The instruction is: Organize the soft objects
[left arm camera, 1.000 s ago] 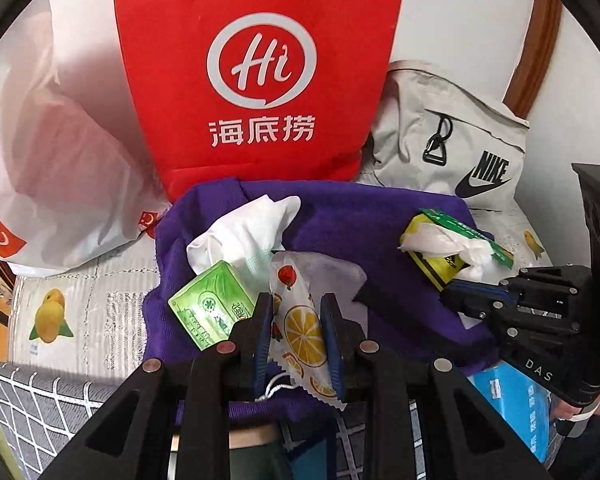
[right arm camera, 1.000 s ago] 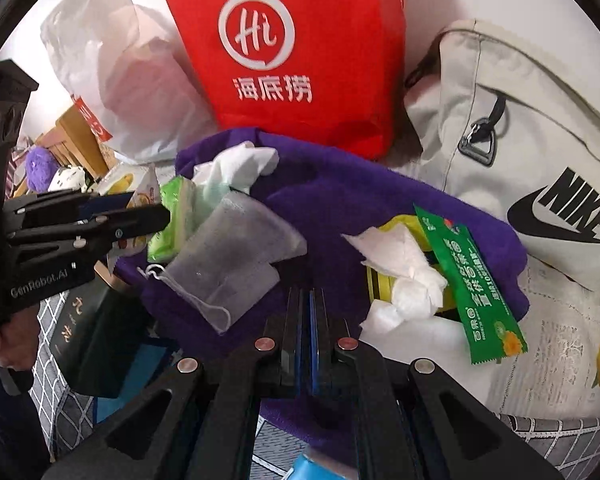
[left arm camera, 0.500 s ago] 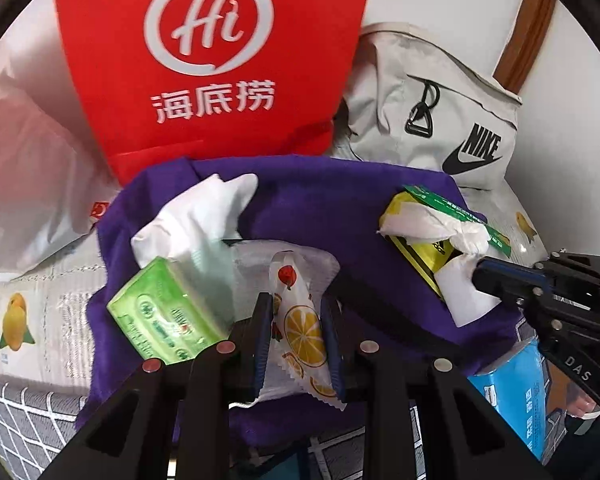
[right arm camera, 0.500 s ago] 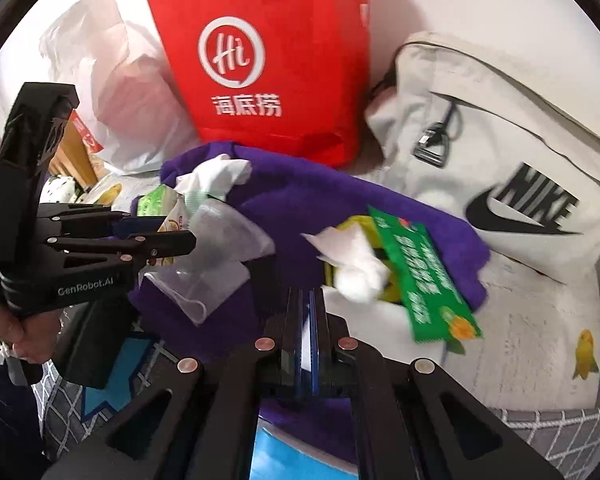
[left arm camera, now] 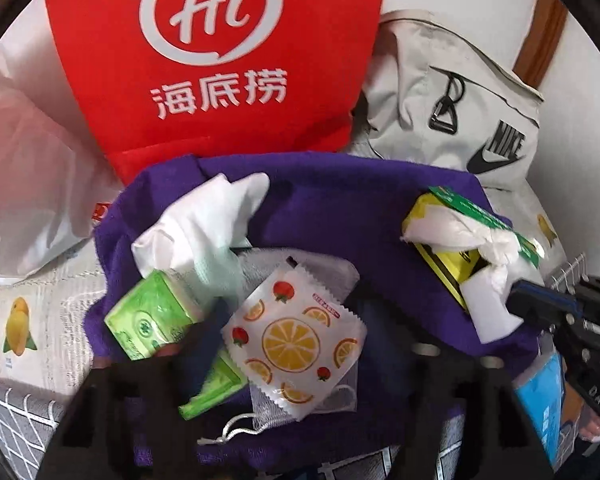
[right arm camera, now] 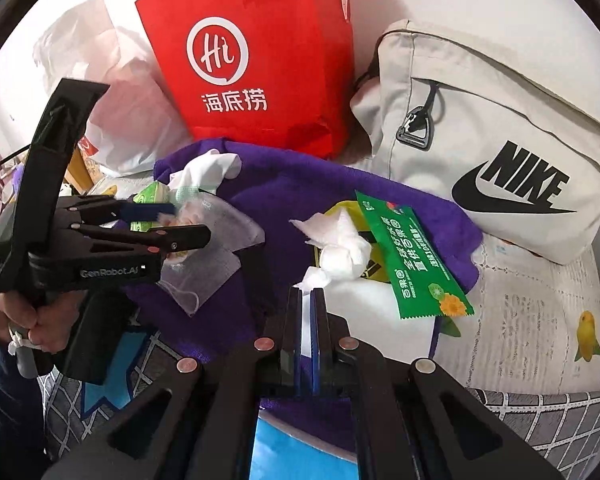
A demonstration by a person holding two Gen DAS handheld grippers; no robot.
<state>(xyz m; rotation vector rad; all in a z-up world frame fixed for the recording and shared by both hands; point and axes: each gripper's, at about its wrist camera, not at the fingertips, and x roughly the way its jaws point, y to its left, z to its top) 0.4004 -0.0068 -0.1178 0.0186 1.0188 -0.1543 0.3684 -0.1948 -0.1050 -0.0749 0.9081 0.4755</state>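
left gripper point(right arm camera: 180, 224) jaws just opened; white orange-print packet point(left arm camera: 296, 336) lies free on purple towel point(left arm camera: 340, 208)

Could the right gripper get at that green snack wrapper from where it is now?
Probably yes. The right gripper, shut, sits close to the green wrapper, which lies on top of the pile with only the crumpled white tissue beside it. Its jaws would need opening first.

In the left wrist view, the left gripper point(left arm camera: 300, 364) is showing only as a dark motion smear, so its fingers cannot be made out there. That smear is covering the near edge of the purple cloth point(left arm camera: 340, 208) and part of the green tissue pack point(left arm camera: 152, 316). The red bag point(left arm camera: 220, 60), behind the cloth, is running off the top edge.
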